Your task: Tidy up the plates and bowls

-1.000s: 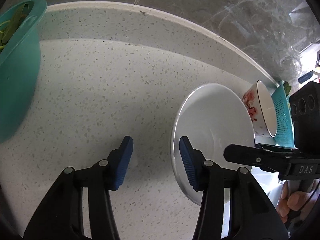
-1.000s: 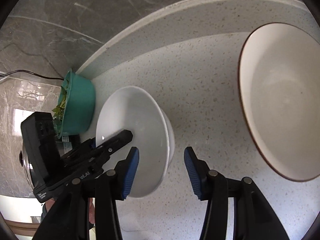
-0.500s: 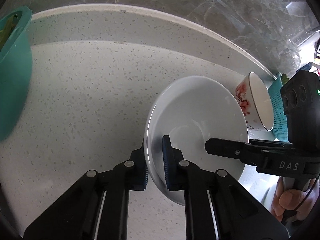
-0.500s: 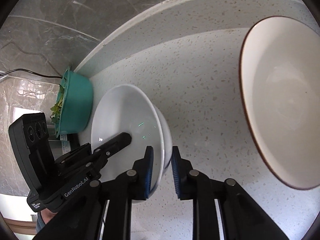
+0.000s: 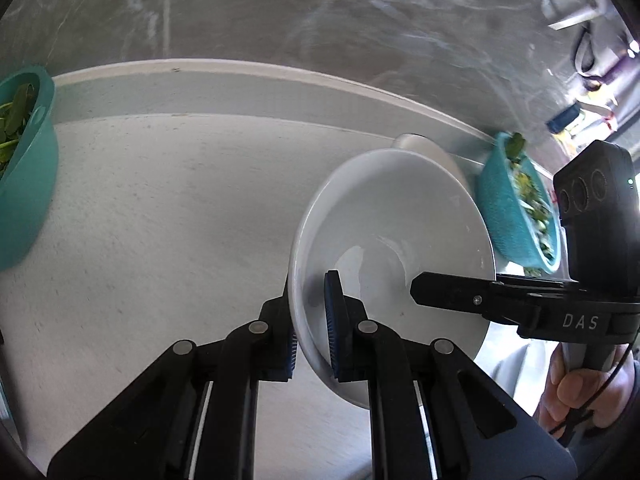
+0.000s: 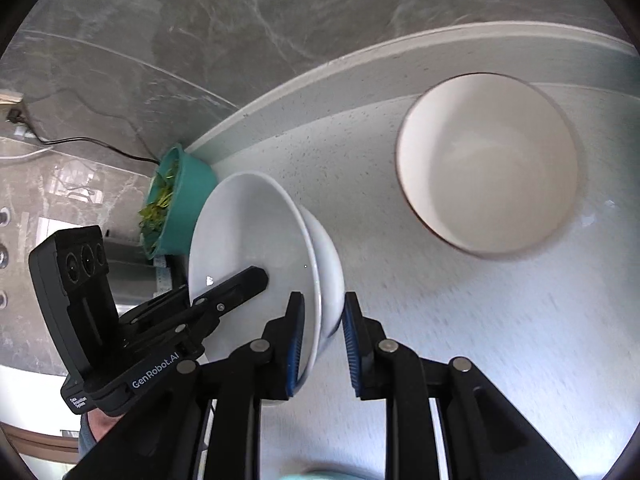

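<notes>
A plain white bowl [image 5: 392,232] hangs tilted above the speckled counter [image 5: 160,220], held from two sides. My left gripper [image 5: 312,322] is shut on its near rim, one blue pad inside and one outside. My right gripper [image 6: 324,340] is shut on the opposite rim of the same white bowl [image 6: 248,232]. Each gripper shows in the other's view: the right one [image 5: 440,288] reaches in from the right, the left one [image 6: 240,284] from the left. A larger cream bowl with a brown rim [image 6: 488,164] sits on the counter at the back right, mostly hidden behind the white bowl in the left wrist view.
A teal bowl of greens [image 5: 24,184] stands at the far left by the raised back ledge [image 5: 240,84], also the teal bowl [image 6: 180,200] in the right view. A teal basket of greens [image 5: 516,208] sits at the right. A person's hand [image 5: 576,392] grips the right handle.
Both grippers went from open beside the white bowl to shut on its rim. The bowl then rose off the counter with them, and the cream bowl now looks farther away.
</notes>
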`<state>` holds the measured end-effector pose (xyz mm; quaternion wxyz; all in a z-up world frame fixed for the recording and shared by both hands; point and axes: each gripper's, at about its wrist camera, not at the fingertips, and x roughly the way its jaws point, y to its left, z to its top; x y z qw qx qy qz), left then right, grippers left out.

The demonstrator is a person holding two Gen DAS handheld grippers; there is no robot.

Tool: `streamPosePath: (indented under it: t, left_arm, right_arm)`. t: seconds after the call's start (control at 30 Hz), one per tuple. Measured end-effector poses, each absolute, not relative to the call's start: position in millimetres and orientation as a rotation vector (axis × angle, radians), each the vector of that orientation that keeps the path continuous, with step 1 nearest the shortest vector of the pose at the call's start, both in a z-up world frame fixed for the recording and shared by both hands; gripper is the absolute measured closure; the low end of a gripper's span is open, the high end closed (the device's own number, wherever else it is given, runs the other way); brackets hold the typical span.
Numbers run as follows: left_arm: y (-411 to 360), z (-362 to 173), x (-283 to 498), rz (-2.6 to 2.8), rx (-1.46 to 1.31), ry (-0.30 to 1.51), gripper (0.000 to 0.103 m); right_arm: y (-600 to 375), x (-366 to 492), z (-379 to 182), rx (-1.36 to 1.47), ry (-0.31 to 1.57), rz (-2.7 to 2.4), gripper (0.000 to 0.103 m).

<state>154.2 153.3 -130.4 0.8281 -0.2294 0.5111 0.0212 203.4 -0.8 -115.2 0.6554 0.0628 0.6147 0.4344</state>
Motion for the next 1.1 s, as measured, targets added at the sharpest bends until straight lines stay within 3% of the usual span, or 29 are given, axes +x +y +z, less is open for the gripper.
streamPosePath:
  t: [0.23,0.53,0.83,1.1]
  left_arm:
    - [81,-103,128,0.033,-0.469,1.067,0.093]
    - [-66,-85,90,-0.041,-0.481,1.076,0.092]
    - [-203,-127,83,-0.148,-0.458,1.205,0.090]
    - [-249,-168,102,-0.136,-0.378,1.286,0.089]
  right_arm:
    - [-63,186,-94,0.152,1.358,1.022,0.081]
    - [-204,160,-79,0.174,1.309,1.024,0.081]
    - [-326,147,-123,0.238,1.400,0.908,0.079]
    - [-356,150,-170,0.260,1.477,0.854,0.079]
